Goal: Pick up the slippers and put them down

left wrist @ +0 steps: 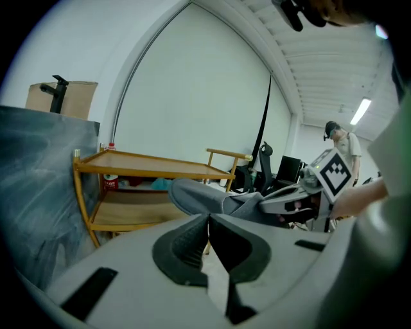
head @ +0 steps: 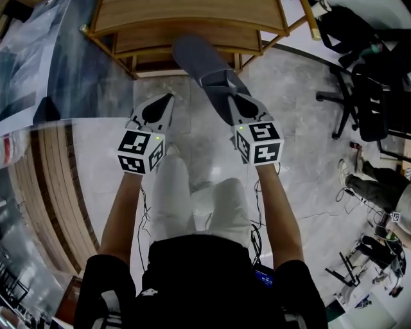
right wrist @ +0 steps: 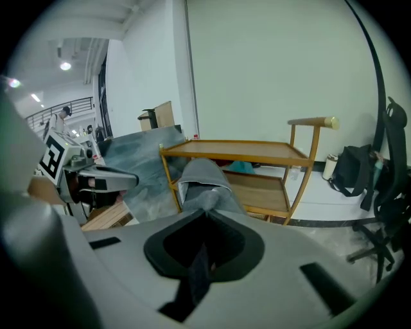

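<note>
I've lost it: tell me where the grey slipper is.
Head view, right of centre: the grey slipper is clamped in the right gripper, held up before the wooden shelf.

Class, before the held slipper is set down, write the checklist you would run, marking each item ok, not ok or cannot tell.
1. Right tongs shut on the grey fabric slipper: ok.
2. Left tongs shut with nothing between them: ok.
3. Bare pale stone floor shows ahead of the knees: ok.
4. Slipper clear of the two-tier wooden shelf: cannot tell, they overlap.
5. Second slipper in sight: not ok.
</note>
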A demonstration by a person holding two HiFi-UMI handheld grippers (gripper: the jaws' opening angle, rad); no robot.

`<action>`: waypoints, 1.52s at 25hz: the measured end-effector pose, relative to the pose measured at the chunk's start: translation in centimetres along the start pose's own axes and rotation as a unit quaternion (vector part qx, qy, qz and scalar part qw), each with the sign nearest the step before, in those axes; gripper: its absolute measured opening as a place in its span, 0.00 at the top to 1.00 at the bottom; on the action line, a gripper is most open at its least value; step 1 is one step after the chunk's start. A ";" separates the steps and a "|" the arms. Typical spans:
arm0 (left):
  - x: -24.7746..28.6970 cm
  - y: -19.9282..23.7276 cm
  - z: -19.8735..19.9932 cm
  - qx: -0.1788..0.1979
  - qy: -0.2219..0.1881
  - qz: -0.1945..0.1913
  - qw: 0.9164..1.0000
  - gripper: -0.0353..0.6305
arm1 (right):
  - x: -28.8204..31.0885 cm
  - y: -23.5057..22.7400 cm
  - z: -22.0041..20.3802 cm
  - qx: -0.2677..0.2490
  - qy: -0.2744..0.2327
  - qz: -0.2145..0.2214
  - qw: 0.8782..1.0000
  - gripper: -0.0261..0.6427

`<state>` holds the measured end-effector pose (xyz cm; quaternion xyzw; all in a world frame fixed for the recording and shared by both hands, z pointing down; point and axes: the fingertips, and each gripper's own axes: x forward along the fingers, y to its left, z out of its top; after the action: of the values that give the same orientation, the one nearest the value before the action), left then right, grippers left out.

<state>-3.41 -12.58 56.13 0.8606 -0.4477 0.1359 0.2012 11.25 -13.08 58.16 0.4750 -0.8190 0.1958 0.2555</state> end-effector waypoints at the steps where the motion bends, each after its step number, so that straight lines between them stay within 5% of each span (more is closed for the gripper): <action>1: 0.5 0.2 -0.9 0.001 -0.001 0.000 1.000 0.94 | 0.6 -0.1 -0.8 -0.002 -0.001 0.001 1.000 0.95; 26: 12.6 7.2 -18.4 0.072 -0.037 0.004 0.997 0.94 | 15.6 -2.1 -17.5 -0.020 -0.052 0.013 0.998 0.95; 38: 15.4 8.7 -24.0 0.059 -0.054 0.000 0.997 0.94 | 18.9 -3.0 -23.0 -0.023 -0.067 0.007 0.997 0.95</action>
<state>-3.22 -16.85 85.58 0.8768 -0.4494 0.1154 0.1260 11.37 -14.35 88.00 0.4748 -0.8420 0.1466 0.2099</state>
